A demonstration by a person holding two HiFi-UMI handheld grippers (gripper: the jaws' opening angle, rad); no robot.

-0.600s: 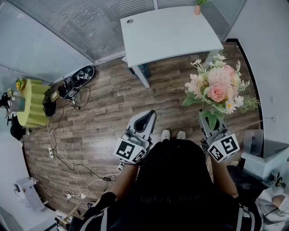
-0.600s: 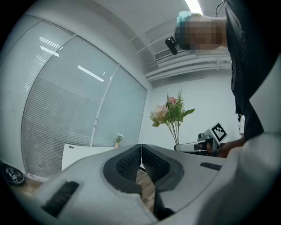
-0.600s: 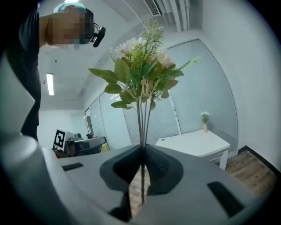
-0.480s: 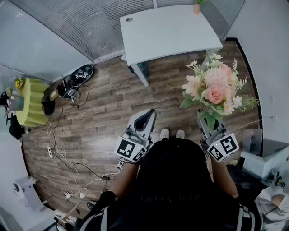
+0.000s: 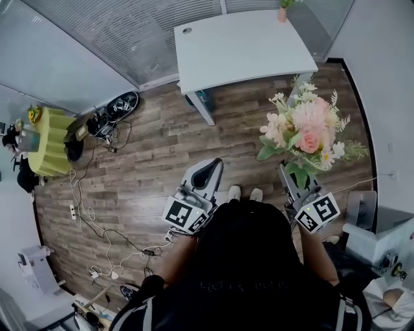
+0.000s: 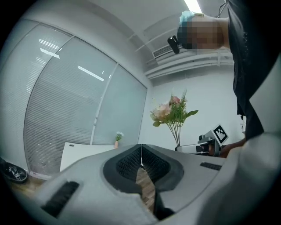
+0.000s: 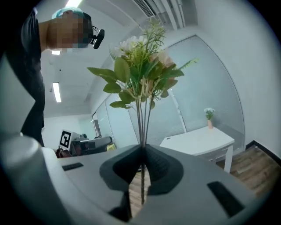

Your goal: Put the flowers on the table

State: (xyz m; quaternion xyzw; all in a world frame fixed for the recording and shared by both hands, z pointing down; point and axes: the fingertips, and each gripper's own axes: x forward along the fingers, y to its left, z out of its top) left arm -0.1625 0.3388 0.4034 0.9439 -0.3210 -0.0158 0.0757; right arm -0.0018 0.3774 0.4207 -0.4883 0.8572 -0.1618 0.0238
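A bouquet of pink and cream flowers (image 5: 305,132) with green leaves rises upright from my right gripper (image 5: 290,172), which is shut on its thin stems (image 7: 142,132). The blooms (image 7: 141,57) fill the top of the right gripper view. The white table (image 5: 242,45) stands ahead, across the wooden floor, and shows again as the table (image 7: 199,139) past the stems. My left gripper (image 5: 206,170) is shut with nothing between its jaws; from the left gripper view the bouquet (image 6: 172,113) and the right gripper (image 6: 211,141) show to its right.
A small pink vase with a plant (image 5: 283,10) stands at the table's far right corner. Glass walls with blinds (image 5: 123,39) run behind the table. Cables and a power strip (image 5: 90,220) trail over the floor at left, near a yellow-green stool (image 5: 46,145). White equipment (image 5: 372,236) sits at right.
The bouquet and my right gripper have drifted slightly up and left in the head view, towards the table. The left gripper has barely moved.
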